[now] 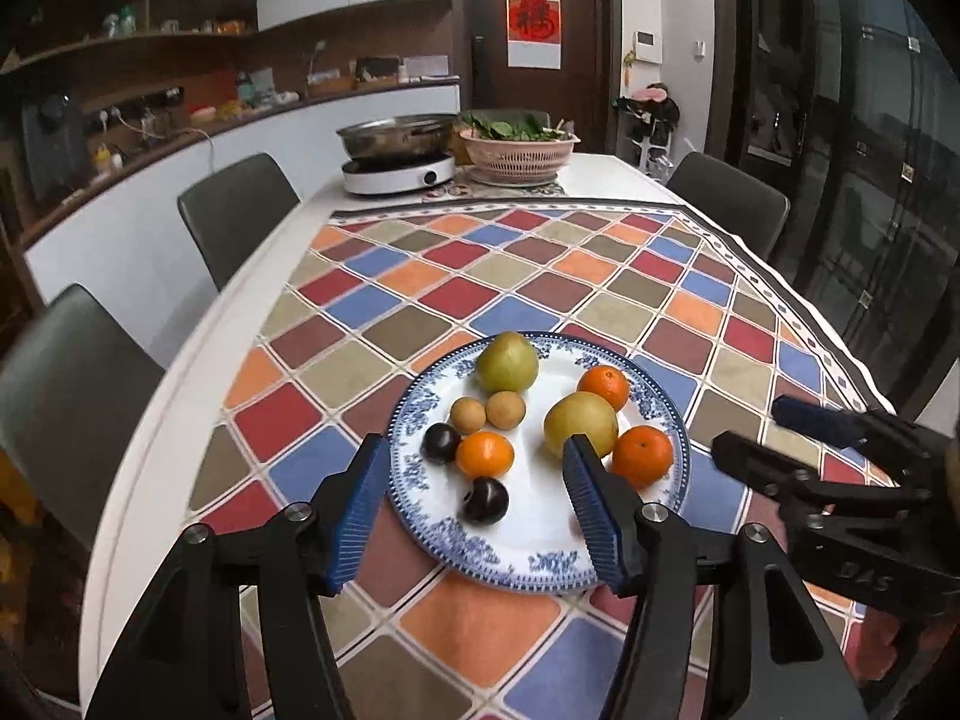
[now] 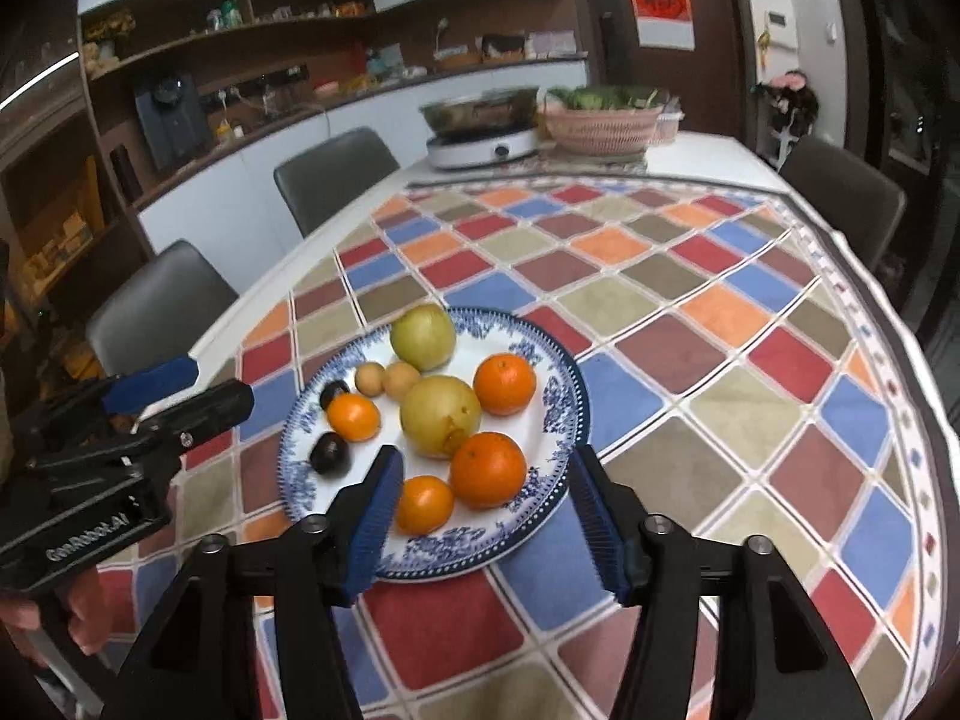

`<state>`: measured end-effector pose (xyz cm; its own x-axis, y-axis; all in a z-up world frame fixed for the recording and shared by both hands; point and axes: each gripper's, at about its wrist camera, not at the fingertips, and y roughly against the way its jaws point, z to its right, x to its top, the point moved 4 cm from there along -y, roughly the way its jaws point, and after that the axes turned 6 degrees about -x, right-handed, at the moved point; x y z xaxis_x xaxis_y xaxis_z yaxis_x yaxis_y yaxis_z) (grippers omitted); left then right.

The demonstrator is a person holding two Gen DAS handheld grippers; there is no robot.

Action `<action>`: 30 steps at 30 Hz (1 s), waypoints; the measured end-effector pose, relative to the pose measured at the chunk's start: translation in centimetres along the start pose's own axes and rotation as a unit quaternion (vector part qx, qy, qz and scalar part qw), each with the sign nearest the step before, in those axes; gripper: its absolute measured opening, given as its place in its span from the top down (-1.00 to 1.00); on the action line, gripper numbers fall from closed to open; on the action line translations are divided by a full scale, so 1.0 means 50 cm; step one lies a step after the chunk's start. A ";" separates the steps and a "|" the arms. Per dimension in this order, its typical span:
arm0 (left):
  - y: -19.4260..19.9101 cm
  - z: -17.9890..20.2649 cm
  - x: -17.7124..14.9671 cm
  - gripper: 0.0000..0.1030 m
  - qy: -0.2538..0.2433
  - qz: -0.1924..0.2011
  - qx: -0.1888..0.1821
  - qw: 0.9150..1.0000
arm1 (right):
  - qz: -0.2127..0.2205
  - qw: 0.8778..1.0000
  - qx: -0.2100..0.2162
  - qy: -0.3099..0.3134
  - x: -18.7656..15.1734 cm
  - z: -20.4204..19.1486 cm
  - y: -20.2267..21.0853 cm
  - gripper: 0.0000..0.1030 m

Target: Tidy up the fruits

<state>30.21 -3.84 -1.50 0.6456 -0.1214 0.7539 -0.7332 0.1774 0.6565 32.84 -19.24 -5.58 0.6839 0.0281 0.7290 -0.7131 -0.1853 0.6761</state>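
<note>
A blue-and-white plate (image 1: 540, 564) (image 2: 558, 420) on the checked tablecloth holds the fruit: two green-yellow pears (image 1: 507, 362) (image 1: 580, 425), several oranges (image 1: 485, 454) (image 1: 642, 457) (image 1: 603, 387), two small tan fruits (image 1: 506, 409) and two dark plums (image 1: 485, 499) (image 1: 440, 443). My left gripper (image 1: 474, 480) is open and empty, hovering over the plate's near side. My right gripper (image 2: 483, 480) is open and empty above the plate's near edge, around an orange (image 2: 488, 469) and a smaller one (image 2: 423, 504). Each gripper shows in the other's view (image 1: 798, 438) (image 2: 180, 390).
At the table's far end stand an induction cooker with a steel pan (image 1: 397, 165) and a pink basket of greens (image 1: 519, 150). Grey chairs (image 1: 237, 210) (image 1: 729, 198) flank the table. A counter with shelves runs along the left wall.
</note>
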 end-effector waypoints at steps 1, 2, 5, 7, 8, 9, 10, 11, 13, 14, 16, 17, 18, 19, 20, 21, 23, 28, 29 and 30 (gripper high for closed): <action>0.011 0.003 -0.001 -0.22 -0.001 0.003 0.001 1.000 | 0.009 1.000 -0.006 0.000 -0.001 -0.001 0.021 -0.25; 0.025 0.006 -0.004 -0.25 -0.002 0.007 0.003 1.000 | 0.014 1.000 -0.011 0.000 -0.001 -0.001 0.032 -0.25; 0.058 0.012 -0.014 -0.28 -0.001 0.017 0.004 1.000 | 0.030 0.999 -0.026 0.004 -0.007 -0.004 0.077 -0.25; 0.083 0.017 -0.024 -0.32 0.001 0.021 0.000 1.000 | 0.039 0.999 -0.027 0.007 -0.015 -0.009 0.106 -0.25; 0.094 0.018 -0.028 -0.34 0.002 0.024 0.000 1.000 | 0.040 0.999 -0.028 0.009 -0.018 -0.011 0.117 -0.27; 0.109 0.020 -0.034 -0.34 0.002 0.027 0.001 1.000 | 0.043 0.999 -0.030 0.012 -0.023 -0.014 0.130 -0.28; 0.120 0.024 -0.038 -0.35 0.002 0.029 0.002 1.000 | 0.048 0.998 -0.031 0.015 -0.028 -0.017 0.145 -0.30; 0.130 0.026 -0.043 -0.38 0.001 0.030 0.002 1.000 | 0.053 0.998 -0.035 0.019 -0.035 -0.022 0.162 -0.30; 0.153 0.032 -0.055 -0.43 0.000 0.030 0.003 1.000 | 0.060 0.997 -0.036 0.022 -0.044 -0.028 0.185 -0.30; 0.162 0.034 -0.061 -0.44 0.000 0.028 0.006 1.000 | 0.063 0.997 -0.035 0.022 -0.048 -0.031 0.196 -0.30; 0.182 0.038 -0.076 -0.44 0.003 0.026 0.012 1.000 | 0.070 0.997 -0.032 0.022 -0.059 -0.038 0.221 -0.33; 0.191 0.040 -0.082 -0.44 0.002 0.027 0.011 1.000 | 0.072 0.997 -0.030 0.022 -0.063 -0.040 0.230 -0.39; 0.202 0.043 -0.091 -0.44 0.001 0.028 0.011 1.000 | 0.075 0.997 -0.029 0.020 -0.067 -0.042 0.241 -0.39; 0.208 0.044 -0.097 -0.45 0.000 0.028 0.011 1.000 | 0.079 0.996 -0.027 0.018 -0.073 -0.044 0.253 -0.39; 0.218 0.046 -0.104 -0.46 -0.002 0.029 0.010 1.000 | 0.082 0.996 -0.027 0.019 -0.078 -0.046 0.263 -0.39; 0.226 0.047 -0.111 -0.49 -0.003 0.030 0.011 0.999 | 0.084 0.996 -0.029 0.021 -0.084 -0.048 0.272 -0.39; 0.242 0.050 -0.123 -0.55 -0.002 0.034 0.012 0.999 | 0.089 0.995 -0.035 0.025 -0.096 -0.052 0.290 -0.44; 0.265 0.062 -0.143 -0.61 -0.005 0.040 0.007 0.999 | 0.093 0.994 -0.045 0.020 -0.123 -0.048 0.316 -0.53; 0.267 0.066 -0.147 -0.61 -0.005 0.038 0.004 0.999 | 0.092 0.995 -0.043 0.017 -0.128 -0.047 0.320 -0.53; 0.270 0.069 -0.150 -0.61 -0.004 0.037 0.000 0.999 | 0.091 0.995 -0.042 0.013 -0.134 -0.046 0.325 -0.53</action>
<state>14.73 -3.92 1.78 0.5872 -0.1158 0.8011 -0.7792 0.1873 0.5981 16.33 -20.18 0.74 0.5380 0.0275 0.8425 -0.8364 -0.1074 0.5375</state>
